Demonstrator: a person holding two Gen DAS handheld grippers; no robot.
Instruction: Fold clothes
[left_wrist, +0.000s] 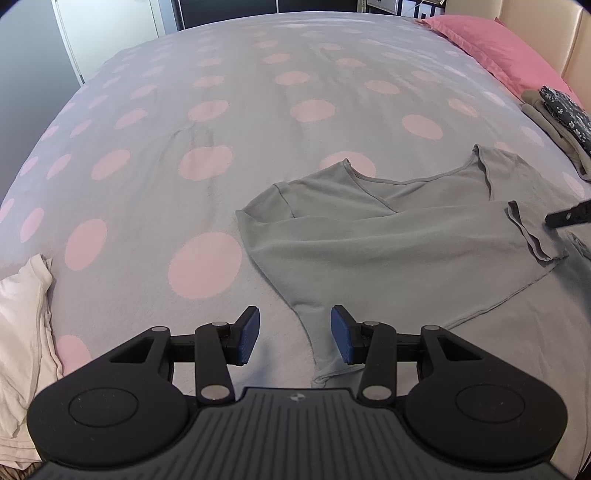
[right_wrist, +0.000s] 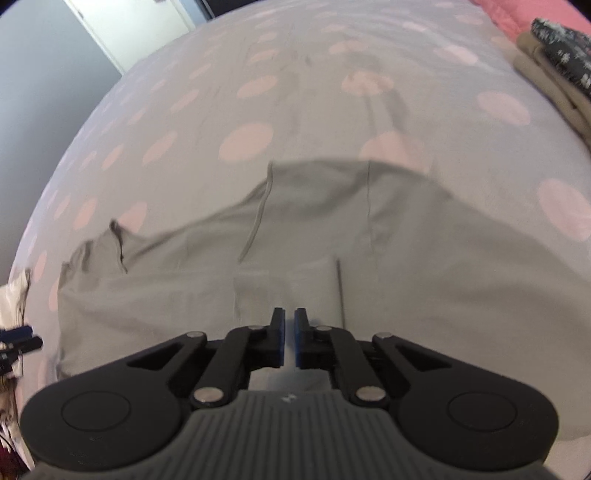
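- left gripper (left_wrist: 294, 334): jaws wide apart, gripping nothing, low over the near corner of the grey top (left_wrist: 388, 251)
- right gripper (right_wrist: 290, 341): jaws nearly closed, narrow gap; cannot tell if cloth is pinched; over the grey top (right_wrist: 295, 236)
- grey top spread flat on the polka-dot bedspread (left_wrist: 221, 110), sleeve folded across
- white garment (left_wrist: 22, 332) at left edge; folded stack (left_wrist: 557, 114) by pink pillow (left_wrist: 498, 48)

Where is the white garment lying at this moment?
In the left wrist view, the white garment lies crumpled at the bed's near left edge, on the dotted bedspread, left of the left gripper.
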